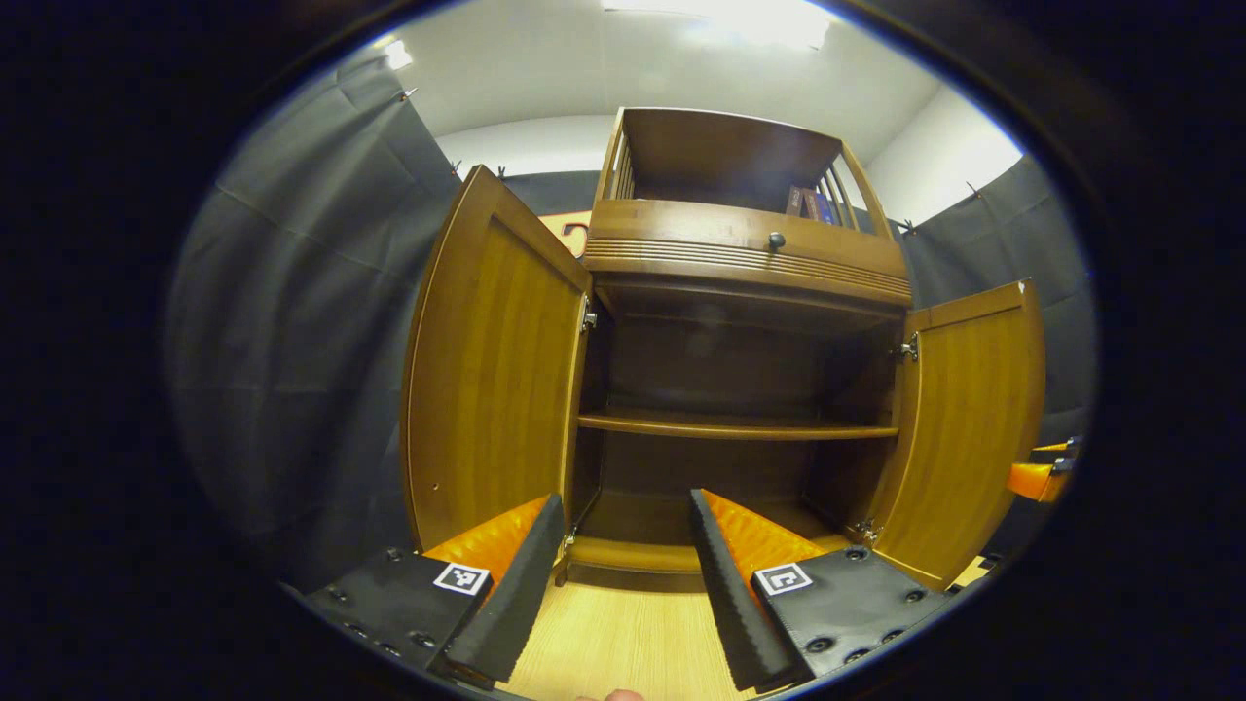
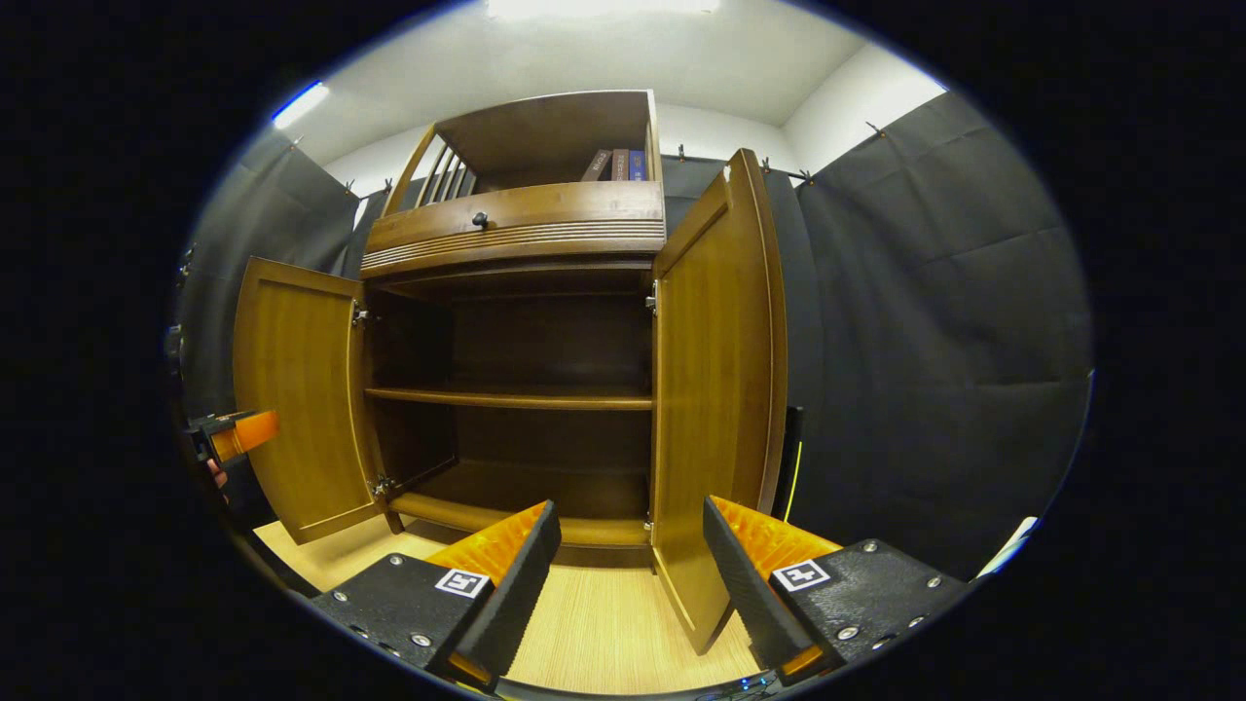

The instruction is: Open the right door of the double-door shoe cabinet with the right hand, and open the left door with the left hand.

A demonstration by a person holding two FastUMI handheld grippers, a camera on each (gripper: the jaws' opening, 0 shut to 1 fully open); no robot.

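Both doors of the shoe cabinet stand wide open, and the left gripper and right gripper, fingers apart and holding nothing, could bump the right door or left door and swing 1 of the 2 back.

A: Where does the left gripper view look from?
B: Low, near the floor, tilted up at the shoe cabinet, just off its left door.
A: And the right gripper view?
B: Equally low, near the right door. Both share the open shelves.
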